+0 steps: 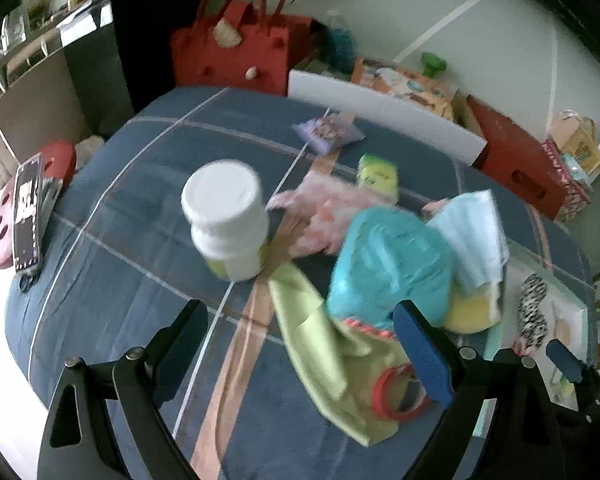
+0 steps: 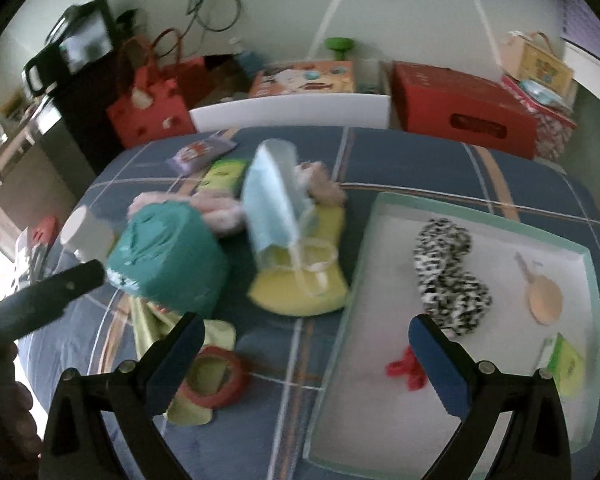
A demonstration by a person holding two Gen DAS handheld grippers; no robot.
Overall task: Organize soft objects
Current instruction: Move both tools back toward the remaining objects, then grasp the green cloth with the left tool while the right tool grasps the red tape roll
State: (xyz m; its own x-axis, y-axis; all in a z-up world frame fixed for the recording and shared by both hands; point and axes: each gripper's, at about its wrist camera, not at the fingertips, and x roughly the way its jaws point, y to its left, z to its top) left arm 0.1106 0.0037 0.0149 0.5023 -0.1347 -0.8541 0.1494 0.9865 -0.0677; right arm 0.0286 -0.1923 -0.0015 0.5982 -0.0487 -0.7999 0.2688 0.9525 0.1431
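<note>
Both the left gripper (image 1: 312, 332) and right gripper (image 2: 306, 344) stood wide open, empty. Teal soft pack (image 2: 168, 256) lay at ten o'clock of the right gripper, left of the tray (image 2: 440, 204) holding a black-and-white scrunchie (image 2: 448, 276).

The left gripper (image 1: 308, 332) fills the bottom of its own view, with the jaws spread wide and nothing between them. The right gripper (image 2: 312, 344) is also at the bottom of its view, its jaws wide apart and empty. At the lower left edge of the right view one black finger (image 2: 48, 292) of the left gripper reaches in.
</note>
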